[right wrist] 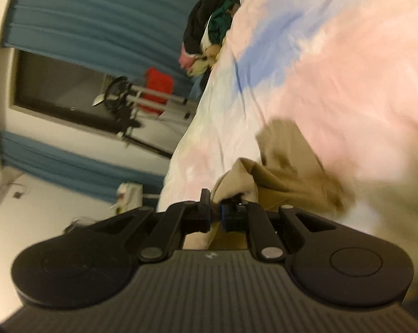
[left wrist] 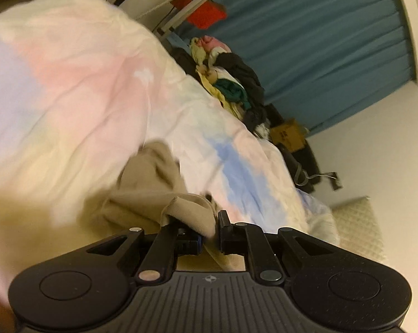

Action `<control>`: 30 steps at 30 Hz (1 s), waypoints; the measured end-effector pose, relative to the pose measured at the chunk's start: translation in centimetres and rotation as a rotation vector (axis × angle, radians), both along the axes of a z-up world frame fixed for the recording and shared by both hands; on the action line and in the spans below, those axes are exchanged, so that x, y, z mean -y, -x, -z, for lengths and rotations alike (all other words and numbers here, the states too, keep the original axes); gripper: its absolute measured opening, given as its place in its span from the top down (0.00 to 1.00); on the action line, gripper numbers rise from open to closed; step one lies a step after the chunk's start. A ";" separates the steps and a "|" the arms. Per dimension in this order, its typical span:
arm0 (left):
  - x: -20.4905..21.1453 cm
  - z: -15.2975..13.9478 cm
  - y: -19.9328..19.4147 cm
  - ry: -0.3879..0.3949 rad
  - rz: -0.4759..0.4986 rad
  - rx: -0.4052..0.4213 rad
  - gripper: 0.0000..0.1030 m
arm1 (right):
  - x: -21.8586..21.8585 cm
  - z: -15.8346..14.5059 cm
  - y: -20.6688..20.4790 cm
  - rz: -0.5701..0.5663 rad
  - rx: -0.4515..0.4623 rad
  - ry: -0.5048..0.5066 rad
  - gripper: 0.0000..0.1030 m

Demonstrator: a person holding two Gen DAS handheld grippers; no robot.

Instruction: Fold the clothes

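Jaws of left gripper (left wrist: 193, 226) and right gripper (right wrist: 215, 216) each pinch beige garment (left wrist: 153, 177), lifted over the pastel bed (left wrist: 70, 83). Advice: keep both grips level, tension even, lower flat.

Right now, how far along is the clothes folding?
Early, it seems. No folded clothes show. In hand: the left gripper and right gripper each pinch an edge of the tan garment, which lies rumpled on the pastel bedspread. Left: a heap of clothes waits farther along.

Motion-blurred beige garment (left wrist: 153, 177), bedspread (left wrist: 70, 83)
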State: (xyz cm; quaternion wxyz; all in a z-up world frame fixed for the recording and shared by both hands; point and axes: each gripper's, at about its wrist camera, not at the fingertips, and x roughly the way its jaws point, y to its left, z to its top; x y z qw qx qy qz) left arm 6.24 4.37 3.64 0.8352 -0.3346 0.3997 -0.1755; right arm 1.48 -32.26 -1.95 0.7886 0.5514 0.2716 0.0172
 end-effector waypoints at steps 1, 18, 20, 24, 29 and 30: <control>0.6 0.0 -1.5 -0.016 -0.005 0.001 0.87 | 0.1 0.2 -1.6 0.015 -0.019 0.014 0.89; 5.8 6.8 -11.0 -0.238 0.110 0.142 0.54 | 1.7 8.3 -11.4 -0.069 -0.034 0.066 0.67; 6.1 6.7 -10.8 -0.248 0.147 0.159 0.37 | 1.4 7.9 -11.3 -0.098 0.017 0.040 0.31; 6.8 5.6 -8.8 -0.314 0.168 0.232 0.17 | 0.0 5.7 -10.1 -0.151 0.094 0.130 0.31; 7.7 5.5 -7.1 -0.417 0.193 0.270 0.10 | -2.6 3.6 -7.9 -0.206 0.130 0.366 0.56; 7.9 5.7 -7.2 -0.429 0.188 0.259 0.10 | -2.9 3.9 -8.4 -0.210 0.115 0.400 0.61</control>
